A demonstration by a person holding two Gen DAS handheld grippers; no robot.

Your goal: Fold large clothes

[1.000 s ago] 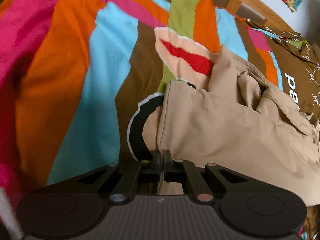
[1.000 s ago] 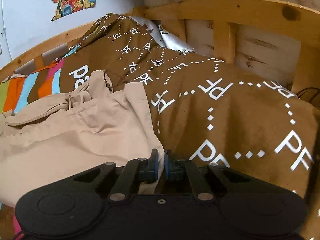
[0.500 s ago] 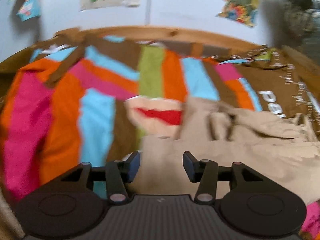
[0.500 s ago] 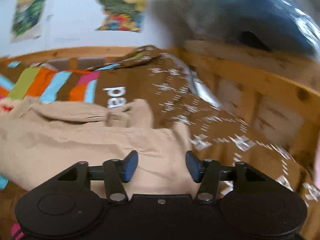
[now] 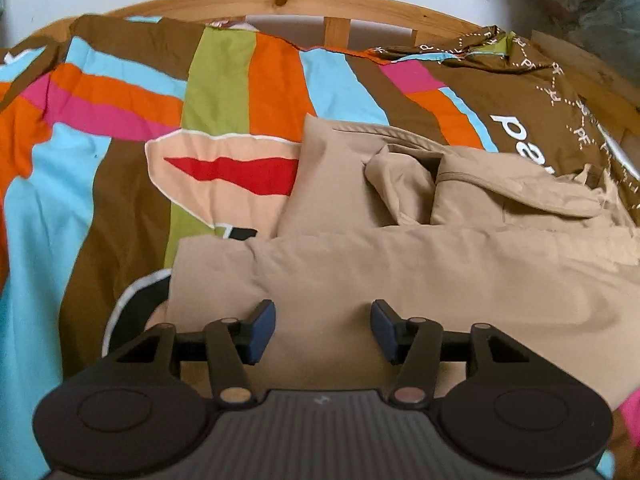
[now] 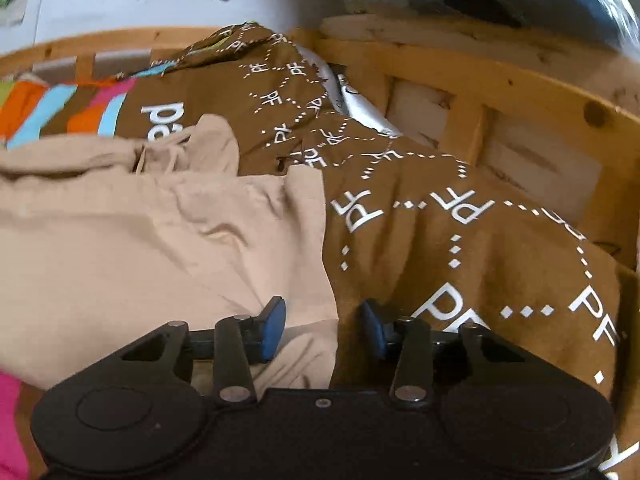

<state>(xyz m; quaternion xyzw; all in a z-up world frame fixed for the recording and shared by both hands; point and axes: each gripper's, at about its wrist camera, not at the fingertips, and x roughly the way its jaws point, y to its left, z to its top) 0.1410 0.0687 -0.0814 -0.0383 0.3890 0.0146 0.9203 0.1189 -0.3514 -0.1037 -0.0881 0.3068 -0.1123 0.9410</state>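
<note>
Both grippers let go of the fold.
Your left gripper and right gripper, clamped a second ago, now gape wide above the tan garment; this fold looks laid.

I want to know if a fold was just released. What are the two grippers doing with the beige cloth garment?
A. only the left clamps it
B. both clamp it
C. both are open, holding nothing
C: the left gripper and right gripper both show parted jaws above the beige cloth garment.

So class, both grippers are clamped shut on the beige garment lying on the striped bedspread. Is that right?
Not quite. The left gripper and right gripper are open, jaws apart, as each wrist view shows. The beige garment does lie on the striped bedspread.
</note>
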